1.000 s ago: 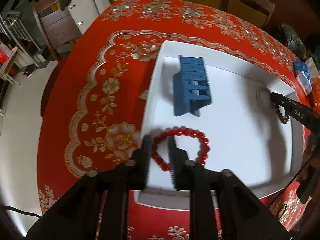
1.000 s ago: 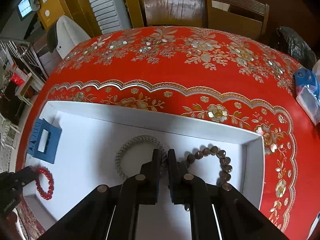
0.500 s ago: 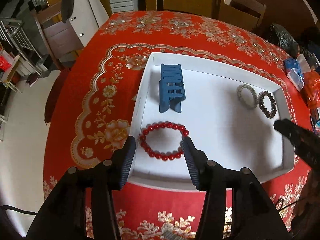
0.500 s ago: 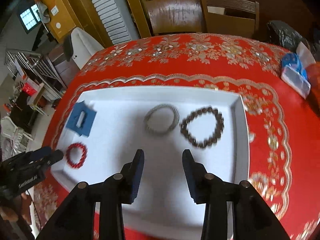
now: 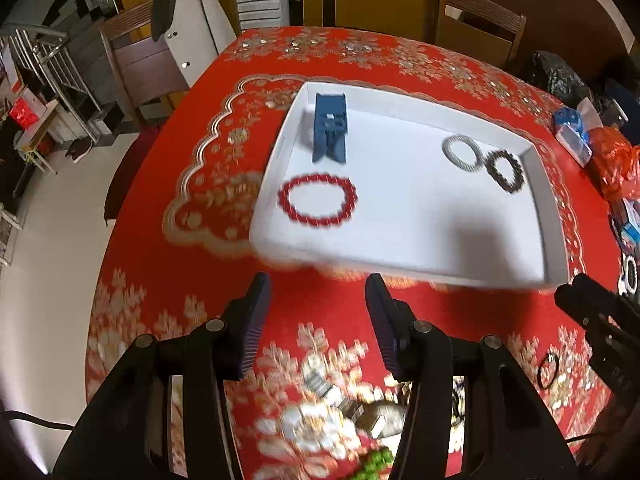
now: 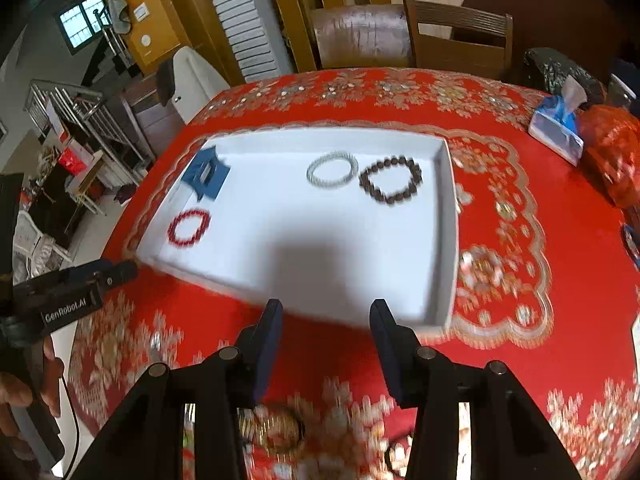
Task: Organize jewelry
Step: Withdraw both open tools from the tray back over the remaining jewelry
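Crosswise, red bracelet lies flat in tray.

Around the table: furniture and clutter

A red tablecloth with gold flowers covers the round table; wooden chairs stand at its far edge, one draped with a pale coat. A blue tissue pack lies beside a red plastic bag (both near a dark bag). Metal railings and a white louvred door stand behind.
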`<state>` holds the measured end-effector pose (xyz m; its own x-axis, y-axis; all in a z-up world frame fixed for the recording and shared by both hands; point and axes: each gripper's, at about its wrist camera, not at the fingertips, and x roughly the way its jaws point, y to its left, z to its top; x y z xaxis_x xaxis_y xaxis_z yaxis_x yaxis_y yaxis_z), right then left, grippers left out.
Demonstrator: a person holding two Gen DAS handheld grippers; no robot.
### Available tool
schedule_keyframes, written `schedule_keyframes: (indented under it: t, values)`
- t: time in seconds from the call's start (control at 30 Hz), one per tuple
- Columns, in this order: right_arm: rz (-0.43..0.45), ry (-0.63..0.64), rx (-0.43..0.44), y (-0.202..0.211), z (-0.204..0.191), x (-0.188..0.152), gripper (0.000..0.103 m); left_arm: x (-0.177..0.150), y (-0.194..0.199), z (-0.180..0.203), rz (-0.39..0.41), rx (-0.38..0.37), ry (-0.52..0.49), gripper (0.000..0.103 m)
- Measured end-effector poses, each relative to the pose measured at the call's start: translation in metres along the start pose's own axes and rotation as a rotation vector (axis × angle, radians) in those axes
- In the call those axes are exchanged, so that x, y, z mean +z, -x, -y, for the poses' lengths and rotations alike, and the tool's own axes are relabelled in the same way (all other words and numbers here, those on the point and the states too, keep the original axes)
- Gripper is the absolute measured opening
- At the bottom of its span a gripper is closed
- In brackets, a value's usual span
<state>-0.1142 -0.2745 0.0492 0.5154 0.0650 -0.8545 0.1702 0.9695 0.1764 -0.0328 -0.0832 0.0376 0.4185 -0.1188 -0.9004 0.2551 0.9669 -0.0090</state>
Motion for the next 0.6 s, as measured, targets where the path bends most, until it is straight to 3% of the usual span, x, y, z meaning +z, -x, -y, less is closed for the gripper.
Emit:
schedule_keyframes:
  t: [0.3, 0.6]
  values:
    - [-0.019, 0.032, -0.009, 0.034, 0.011, -0.057, 0.043, -0.056, 0.026, 0.013, 0.007, 0.015, 0.013, 0.048]
    - [-0.04, 0.028, -0.018, 0.055, 0.025, -0.104, 0.043, -0.093, 0.045, 0.021, 0.017, 0.019, 0.023, 0.048]
